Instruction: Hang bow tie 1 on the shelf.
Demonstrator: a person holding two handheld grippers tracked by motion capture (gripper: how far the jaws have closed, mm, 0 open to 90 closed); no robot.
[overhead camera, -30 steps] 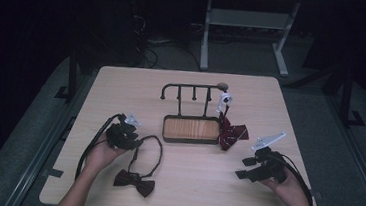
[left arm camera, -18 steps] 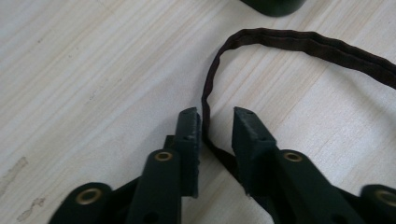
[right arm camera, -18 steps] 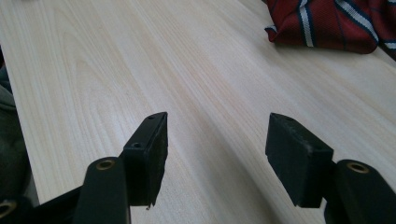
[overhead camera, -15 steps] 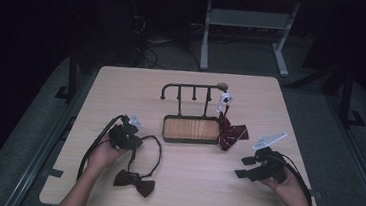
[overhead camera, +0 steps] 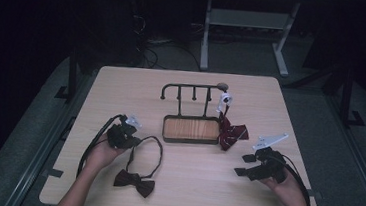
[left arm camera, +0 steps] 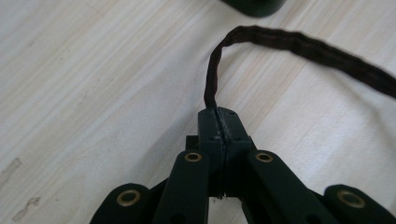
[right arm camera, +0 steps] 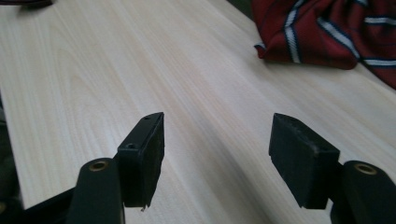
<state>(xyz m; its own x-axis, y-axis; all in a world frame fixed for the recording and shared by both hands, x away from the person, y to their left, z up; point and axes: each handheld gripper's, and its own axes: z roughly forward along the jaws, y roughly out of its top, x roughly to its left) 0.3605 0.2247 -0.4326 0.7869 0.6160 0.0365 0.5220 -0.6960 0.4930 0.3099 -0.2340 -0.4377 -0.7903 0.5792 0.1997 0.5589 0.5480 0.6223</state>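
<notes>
A dark brown bow tie lies near the table's front left, and its thin strap loops away toward the stand. My left gripper has just been closing its jaws and is now shut on that strap, which comes out from between the fingertips. A red striped bow tie lies heaped beside the stand's right end. My right gripper rests low over the table at the right, aimed toward the red striped bow tie. Its jaws have just been opening slightly and stand open with nothing between them.
A black hook rack with a wooden tray base stands mid-table. A small white clip-like object hangs at its right end. The pale wooden table ends close in front of both hands. A metal desk frame stands behind on the dark floor.
The left gripper's jaws have drawn together on the strap of the dark bow tie. Both hands stay where they were.
</notes>
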